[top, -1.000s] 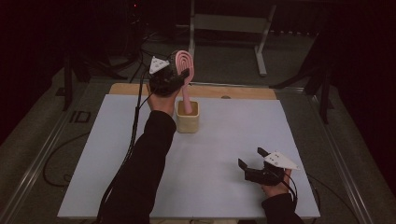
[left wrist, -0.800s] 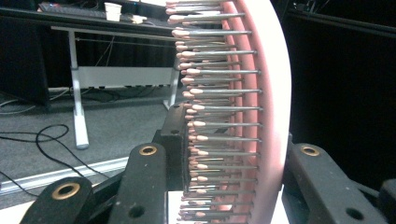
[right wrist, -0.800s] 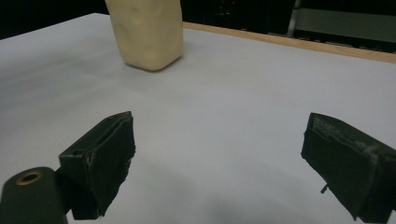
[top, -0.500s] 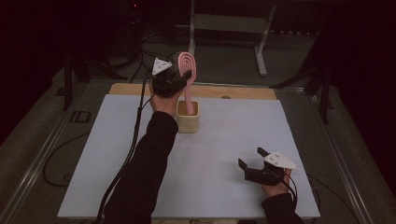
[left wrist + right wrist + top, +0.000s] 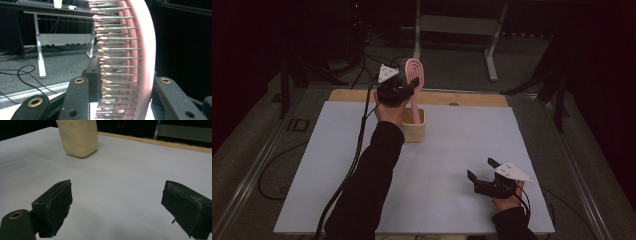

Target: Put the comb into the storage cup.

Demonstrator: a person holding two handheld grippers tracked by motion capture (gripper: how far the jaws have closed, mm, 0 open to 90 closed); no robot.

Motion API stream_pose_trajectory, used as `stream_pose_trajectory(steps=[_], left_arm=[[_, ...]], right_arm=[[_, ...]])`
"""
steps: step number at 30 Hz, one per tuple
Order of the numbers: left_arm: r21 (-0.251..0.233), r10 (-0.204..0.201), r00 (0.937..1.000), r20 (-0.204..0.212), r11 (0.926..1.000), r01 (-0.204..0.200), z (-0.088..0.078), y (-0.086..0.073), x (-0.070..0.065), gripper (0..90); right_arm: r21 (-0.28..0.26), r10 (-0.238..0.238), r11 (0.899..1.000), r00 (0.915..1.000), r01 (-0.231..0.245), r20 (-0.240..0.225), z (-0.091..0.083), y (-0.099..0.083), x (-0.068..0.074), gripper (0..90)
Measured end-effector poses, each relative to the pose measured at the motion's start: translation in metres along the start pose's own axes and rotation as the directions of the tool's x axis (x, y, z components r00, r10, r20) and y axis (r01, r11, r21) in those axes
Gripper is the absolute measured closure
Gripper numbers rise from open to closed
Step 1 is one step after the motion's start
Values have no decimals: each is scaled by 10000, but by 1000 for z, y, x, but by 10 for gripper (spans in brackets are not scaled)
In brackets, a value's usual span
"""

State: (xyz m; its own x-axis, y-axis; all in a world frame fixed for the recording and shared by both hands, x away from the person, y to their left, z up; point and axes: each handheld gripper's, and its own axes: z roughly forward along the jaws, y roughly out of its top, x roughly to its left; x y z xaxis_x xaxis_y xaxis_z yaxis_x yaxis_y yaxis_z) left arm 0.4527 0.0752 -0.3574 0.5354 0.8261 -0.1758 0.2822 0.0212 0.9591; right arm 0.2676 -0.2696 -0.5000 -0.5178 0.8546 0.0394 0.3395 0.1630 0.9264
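We wore black sleeves (image 5: 372,175). Each claw was black, with brass-ringed holes (image 5: 79,80), a grey three-cornered plate (image 5: 512,171) on top and a trailing black cable (image 5: 354,160).

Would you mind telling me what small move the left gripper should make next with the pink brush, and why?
Probably lower it a little further, then let go. The left gripper is shut on the pink hairbrush, which stands upright with its handle already inside the beige holder. The right gripper rests open on the table, well apart.
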Motion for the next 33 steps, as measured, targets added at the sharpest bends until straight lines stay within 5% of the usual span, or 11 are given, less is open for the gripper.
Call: stream_pose_trajectory(steps=[33], left_arm=[[171, -18, 10000, -26, 9999, 19, 5, -13, -2, 639]], right_arm=[[69, -25, 10000, 10000, 25, -26, 1, 0, 0, 95]])
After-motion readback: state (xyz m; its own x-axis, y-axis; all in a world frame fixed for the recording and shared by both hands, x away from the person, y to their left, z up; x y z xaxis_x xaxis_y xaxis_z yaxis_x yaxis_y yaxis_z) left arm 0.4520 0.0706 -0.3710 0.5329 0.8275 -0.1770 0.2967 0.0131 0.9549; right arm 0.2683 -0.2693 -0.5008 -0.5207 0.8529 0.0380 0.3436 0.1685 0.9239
